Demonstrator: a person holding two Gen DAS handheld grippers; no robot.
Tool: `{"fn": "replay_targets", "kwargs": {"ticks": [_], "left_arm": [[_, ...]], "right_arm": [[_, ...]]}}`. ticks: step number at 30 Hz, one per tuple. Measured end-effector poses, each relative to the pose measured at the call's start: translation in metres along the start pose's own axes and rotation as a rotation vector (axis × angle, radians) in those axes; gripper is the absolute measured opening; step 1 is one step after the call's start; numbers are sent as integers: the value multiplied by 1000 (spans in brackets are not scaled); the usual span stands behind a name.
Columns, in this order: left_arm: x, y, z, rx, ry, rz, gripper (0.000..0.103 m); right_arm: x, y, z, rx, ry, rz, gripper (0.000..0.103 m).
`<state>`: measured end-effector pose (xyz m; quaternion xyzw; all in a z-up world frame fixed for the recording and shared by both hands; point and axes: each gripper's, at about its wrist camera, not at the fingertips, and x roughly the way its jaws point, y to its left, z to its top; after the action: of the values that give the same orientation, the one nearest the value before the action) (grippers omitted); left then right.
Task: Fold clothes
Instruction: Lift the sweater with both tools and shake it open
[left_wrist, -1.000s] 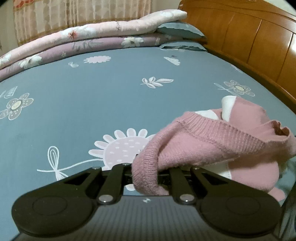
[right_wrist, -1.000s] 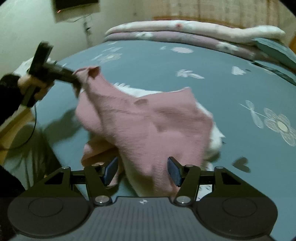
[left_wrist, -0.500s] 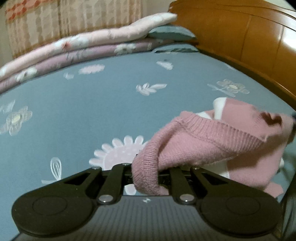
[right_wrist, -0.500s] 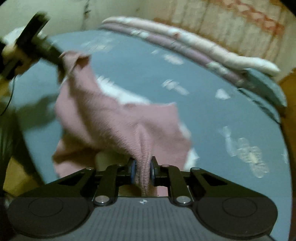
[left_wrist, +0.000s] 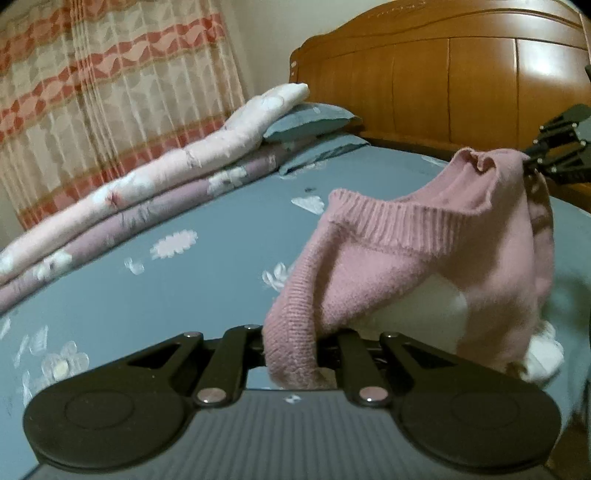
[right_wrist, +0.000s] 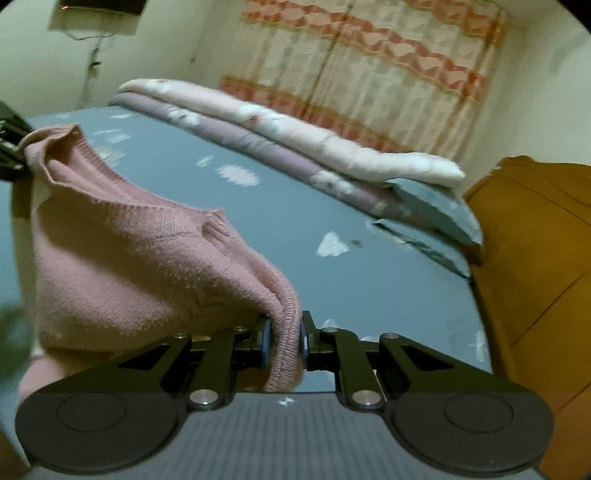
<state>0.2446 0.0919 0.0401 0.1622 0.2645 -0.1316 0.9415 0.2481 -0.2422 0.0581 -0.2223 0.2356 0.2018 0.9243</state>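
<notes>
The pink knitted sweater (left_wrist: 436, 258) is held stretched crosswise above the bed (left_wrist: 155, 295), ribbed edge uppermost, clamped by left tongs (left_wrist: 291, 347) and right tongs (right_wrist: 284, 347).

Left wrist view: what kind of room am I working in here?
Most likely a home bedroom. There is a wooden headboard, a bed sheet in blue floral print with folded quilts stacked along it, and a patterned curtain behind.
</notes>
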Motion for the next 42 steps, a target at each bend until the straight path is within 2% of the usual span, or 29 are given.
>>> {"fn": "replay_targets", "kwargs": {"ticks": [7,10,19,30,35,39,41,42], "left_arm": [[60,22,45,1,-10,97,8],[94,34,53,-25,10,122,8],[214,52,37,-60,156,143,8],[312,64,31,-128,216,132,11],[338,56,14,-123,271,121,16],[329,53,13,-101,264,119,19],[320,55,15,-115,277,119,32],[312,57,15,-129,282,111,35]], "right_arm": [[51,-35,26,67,-2,-37,17],[77,-48,34,97,3,-47,17],[187,-66,16,176,124,-41,17],[298,-75,-2,251,221,-76,17],[340,-77,-16,277,273,-87,19],[334,-78,-25,297,295,-63,32],[327,-80,-28,311,298,-50,40],[319,-83,-28,333,290,-38,44]]}}
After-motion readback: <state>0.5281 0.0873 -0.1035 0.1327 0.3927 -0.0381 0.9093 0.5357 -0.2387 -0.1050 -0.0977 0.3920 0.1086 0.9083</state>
